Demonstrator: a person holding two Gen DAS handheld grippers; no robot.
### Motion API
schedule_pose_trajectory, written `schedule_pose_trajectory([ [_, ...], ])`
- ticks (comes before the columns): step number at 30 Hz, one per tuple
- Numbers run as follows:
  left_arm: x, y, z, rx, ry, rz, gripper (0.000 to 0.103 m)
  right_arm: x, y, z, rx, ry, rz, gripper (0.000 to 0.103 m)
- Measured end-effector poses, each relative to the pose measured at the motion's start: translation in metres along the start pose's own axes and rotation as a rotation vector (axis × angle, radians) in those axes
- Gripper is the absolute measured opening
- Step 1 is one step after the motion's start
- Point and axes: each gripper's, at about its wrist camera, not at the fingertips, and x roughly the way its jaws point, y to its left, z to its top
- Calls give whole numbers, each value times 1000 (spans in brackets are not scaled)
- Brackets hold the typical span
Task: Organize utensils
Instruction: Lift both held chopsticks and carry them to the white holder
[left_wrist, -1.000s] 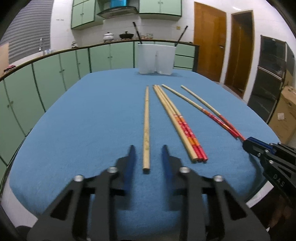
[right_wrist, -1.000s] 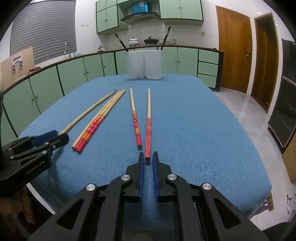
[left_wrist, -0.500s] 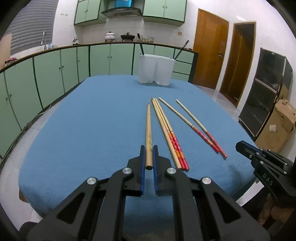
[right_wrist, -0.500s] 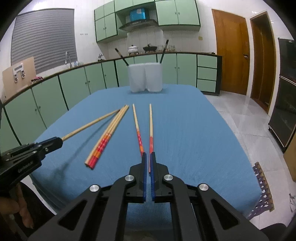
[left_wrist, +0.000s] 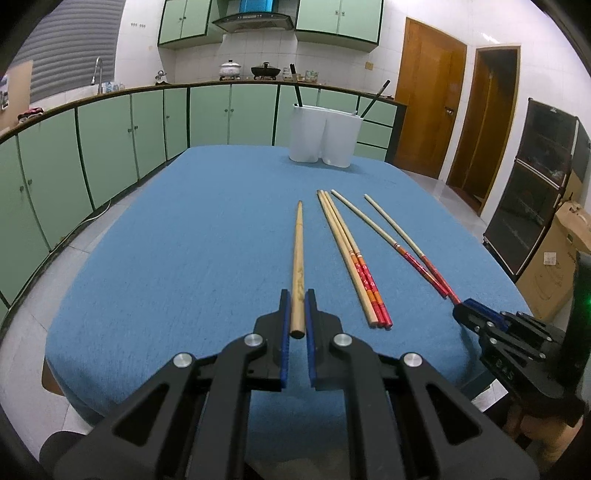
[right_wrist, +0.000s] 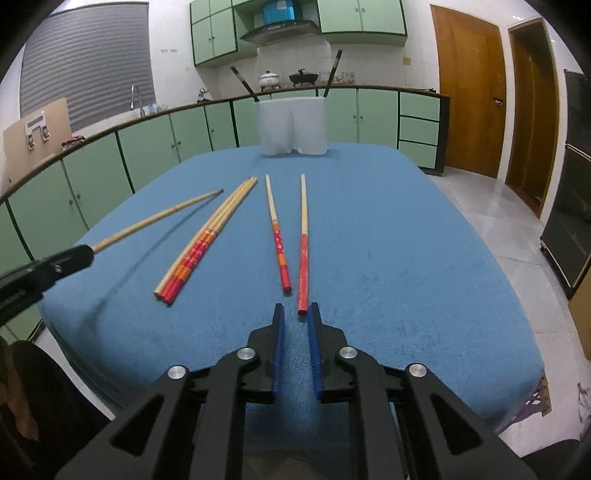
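Left gripper (left_wrist: 297, 295): jaws clamped on the butt end of a plain wooden chopstick (left_wrist: 298, 254), lifted clear of the blue tablecloth (left_wrist: 184, 240) near its front edge, tip pointing toward the far edge, probably so it can be carried to the holder; right gripper (right_wrist: 294, 308): jaws slightly apart and just opening, the red end of a red-handled chopstick (right_wrist: 303, 258) lying at their tips, pads not pressing on it; a second red-handled chopstick (right_wrist: 277, 236) just beside it to the left; bundle of three chopsticks (right_wrist: 207, 236) mid-cloth, touching one another; white two-compartment holder (right_wrist: 293, 127) at the far edge, a dark utensil already leaning in each compartment, apparently the destination; sorting judged barely begun.
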Motion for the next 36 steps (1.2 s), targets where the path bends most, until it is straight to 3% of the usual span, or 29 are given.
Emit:
schedule_pose_trajectory([
  [9,-2,5,0,-16,-3,1,7,-5,-5,3,13,4,1,6],
  [18,-31,7,17,-19,-40,-5,6,-69,-10,35,55,-106,26,6],
  [28,-64,4,70,33,-110,-34,6,-107,-11,107,13,-174,43,6],
  [36,-68,7,117,79,-128,-59,6,-103,-5,164,-81,-135,56,6],
])
